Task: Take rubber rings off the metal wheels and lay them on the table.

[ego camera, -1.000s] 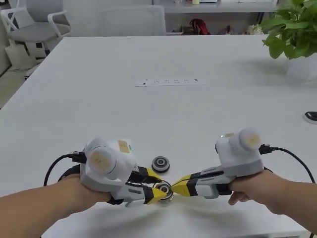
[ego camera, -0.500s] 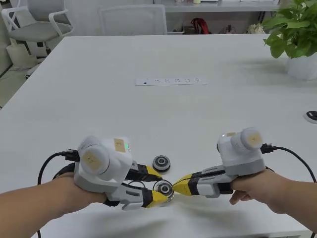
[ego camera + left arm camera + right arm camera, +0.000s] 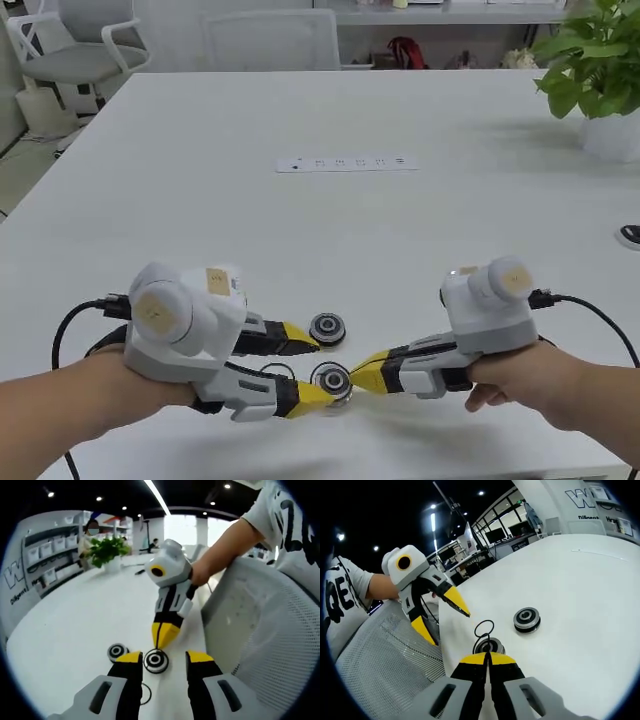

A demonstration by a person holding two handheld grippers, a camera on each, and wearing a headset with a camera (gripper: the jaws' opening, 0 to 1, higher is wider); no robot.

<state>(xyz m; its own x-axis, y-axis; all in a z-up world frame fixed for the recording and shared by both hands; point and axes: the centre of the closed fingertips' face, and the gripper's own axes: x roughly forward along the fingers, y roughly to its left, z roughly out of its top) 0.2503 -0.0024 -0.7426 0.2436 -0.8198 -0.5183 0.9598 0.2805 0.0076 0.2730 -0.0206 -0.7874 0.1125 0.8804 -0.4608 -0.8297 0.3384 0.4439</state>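
The left gripper (image 3: 313, 368) is holding its two yellow-tipped jaws apart, and the near wheel (image 3: 331, 380) is lying flat on the table (image 3: 350, 230) just ahead of the gap between them, close by the tip of the jaw nearer the person. In the left gripper view the same gripper (image 3: 165, 656) is framing that wheel (image 3: 156, 661) between its tips; whether either tip is touching it I cannot tell. The right gripper (image 3: 355, 372) is pointing in from the opposite side with its jaws pressed together, no gap showing, and its tip is meeting the rim of the near wheel. In the right gripper view its closed tips (image 3: 489, 655) are sitting right at the near edge of the wheel (image 3: 489, 644); whether they are pinching anything on the rim is too small to tell. Just past the wheel, between it and the open left gripper (image 3: 441, 616), a thin black rubber ring (image 3: 484, 629) is lying loose on the table. A second wheel (image 3: 326, 328) is resting a little farther from the person than both sets of tips, just beside the left gripper's farther jaw and apart from the first wheel; it is also appearing in the gripper views (image 3: 117, 651) (image 3: 526, 619). Well beyond the grippers a white power strip (image 3: 347, 163) is lying on the table, and far off past the right gripper a green plant (image 3: 590, 60) is standing.
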